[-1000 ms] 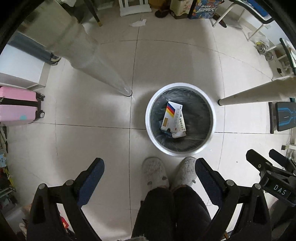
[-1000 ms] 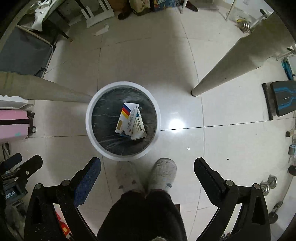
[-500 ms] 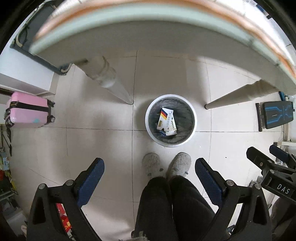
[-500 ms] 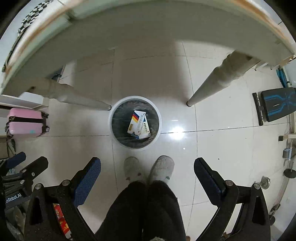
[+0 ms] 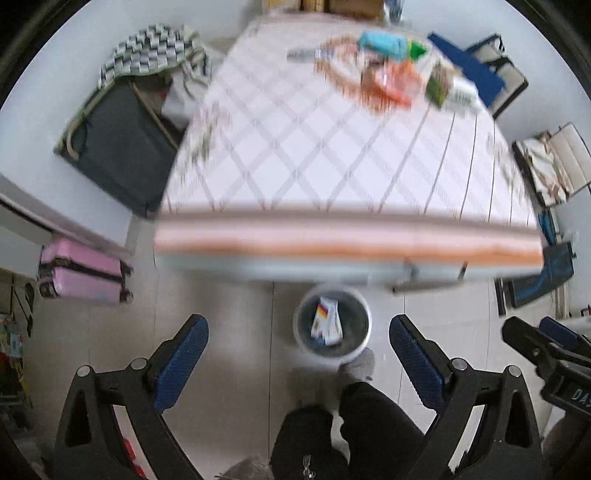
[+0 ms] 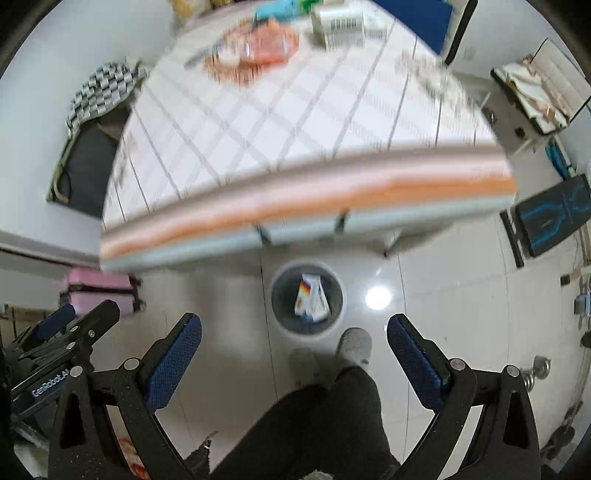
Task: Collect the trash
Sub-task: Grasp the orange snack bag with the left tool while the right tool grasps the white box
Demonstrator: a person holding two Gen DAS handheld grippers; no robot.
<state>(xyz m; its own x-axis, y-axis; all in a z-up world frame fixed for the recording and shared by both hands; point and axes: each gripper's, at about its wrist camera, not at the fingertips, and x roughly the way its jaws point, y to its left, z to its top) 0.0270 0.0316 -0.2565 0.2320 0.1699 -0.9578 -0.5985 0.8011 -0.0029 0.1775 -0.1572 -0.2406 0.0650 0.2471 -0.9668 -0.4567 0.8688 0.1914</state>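
A round white bin [image 5: 364, 312] with a dark liner stands on the floor by the table's front edge and holds flat boxes [image 5: 325, 322]; it also shows in the right wrist view [image 6: 340, 286]. Blurred trash lies at the table's far end: an orange wrapper [image 5: 397, 79], a teal packet [image 5: 380, 42], a green packet [image 5: 437, 86], and a white barcoded box [image 6: 341, 26]. My left gripper [image 5: 299, 360] is open and empty, high above the floor. My right gripper [image 6: 294, 356] is open and empty too.
The table [image 5: 314, 155] has a white checked cloth. A dark chair [image 5: 118, 147] with a checkered cloth stands at its left, a pink suitcase [image 5: 81, 271] on the floor. A person's slippered feet [image 5: 356, 363] stand by the bin. A black-and-blue pad [image 6: 552, 216] lies right.
Both grippers rose from low over the bin, under the table, to above the tabletop. The table's top and the trash on it came into view. Both stayed open.
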